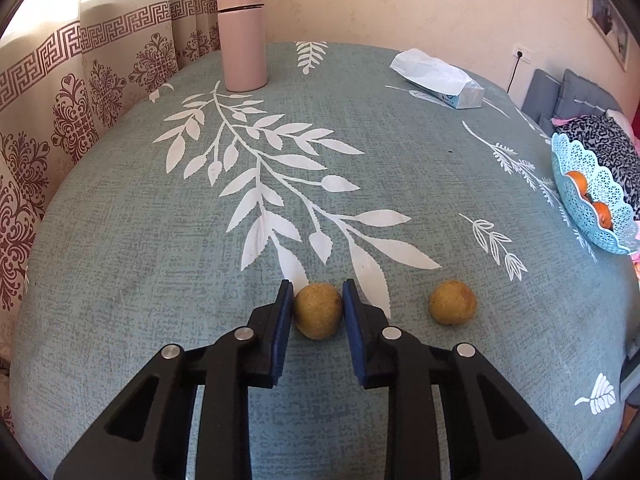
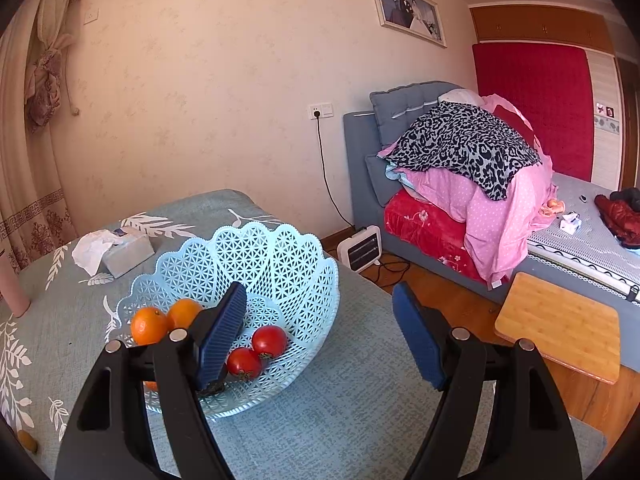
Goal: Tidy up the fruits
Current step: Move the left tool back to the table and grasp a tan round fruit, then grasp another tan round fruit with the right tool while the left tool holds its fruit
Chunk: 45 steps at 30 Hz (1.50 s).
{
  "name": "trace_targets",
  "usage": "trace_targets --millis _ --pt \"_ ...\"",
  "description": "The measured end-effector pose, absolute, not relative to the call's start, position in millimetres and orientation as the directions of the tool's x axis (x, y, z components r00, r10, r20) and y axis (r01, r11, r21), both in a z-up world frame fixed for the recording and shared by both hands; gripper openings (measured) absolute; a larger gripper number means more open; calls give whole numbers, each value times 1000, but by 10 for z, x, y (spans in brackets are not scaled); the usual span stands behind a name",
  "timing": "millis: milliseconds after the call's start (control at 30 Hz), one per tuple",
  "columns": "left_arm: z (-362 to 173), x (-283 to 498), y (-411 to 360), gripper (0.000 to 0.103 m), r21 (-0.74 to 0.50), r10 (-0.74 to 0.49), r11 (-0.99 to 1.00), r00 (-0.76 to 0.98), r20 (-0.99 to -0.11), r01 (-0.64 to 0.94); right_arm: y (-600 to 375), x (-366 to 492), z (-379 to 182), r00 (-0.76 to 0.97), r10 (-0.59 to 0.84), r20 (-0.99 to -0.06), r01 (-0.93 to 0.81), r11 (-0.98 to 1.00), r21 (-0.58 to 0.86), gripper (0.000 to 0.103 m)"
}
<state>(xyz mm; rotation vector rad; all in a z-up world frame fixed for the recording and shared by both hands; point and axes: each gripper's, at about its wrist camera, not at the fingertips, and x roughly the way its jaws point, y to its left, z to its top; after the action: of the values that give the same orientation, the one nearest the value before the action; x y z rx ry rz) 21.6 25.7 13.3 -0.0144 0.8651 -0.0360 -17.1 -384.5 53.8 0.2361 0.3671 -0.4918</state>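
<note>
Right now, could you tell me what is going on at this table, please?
A person is sorting fruit with a handheld gripper in each hand. The left gripper is shut on a brownish-yellow fruit that sits on the tablecloth; a second one lies loose beside it. The right gripper hangs open and empty near the blue basket, which holds oranges and red fruits.

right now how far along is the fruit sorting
Done: two oranges and two red fruits already sit in the blue basket. In hand: the left claw is shut on one brown fruit that rests on the table. Left: a second brown fruit lies loose beside it. The right claw hangs open over the basket, holding nothing.
</note>
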Motion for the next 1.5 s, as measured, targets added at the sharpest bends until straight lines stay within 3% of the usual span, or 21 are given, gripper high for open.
trace_targets --millis 233,400,633,867,1200,1500 --pt "168 144 291 25 -40 -36 999 682 -730 11 -3710 -272 652 836 -390 -386 468 874 129 77" --pt "204 87 316 25 -47 -26 999 708 -706 -10 -3281 -297 796 888 -237 -395 308 943 126 77" --pt "259 10 338 25 -42 4 998 742 -670 -43 -2399 -71 736 844 127 -522 -60 988 144 77" --pt "254 7 439 25 -90 -10 994 741 -671 -68 -1735 120 502 707 295 -643 -238 955 176 76" --pt "245 3 482 25 -118 -19 990 741 -671 -81 -1183 249 212 564 357 -745 -377 913 152 45" --pt "231 10 506 25 -126 -17 988 734 -679 -93 -1047 267 176 533 390 -751 -420 892 165 42"
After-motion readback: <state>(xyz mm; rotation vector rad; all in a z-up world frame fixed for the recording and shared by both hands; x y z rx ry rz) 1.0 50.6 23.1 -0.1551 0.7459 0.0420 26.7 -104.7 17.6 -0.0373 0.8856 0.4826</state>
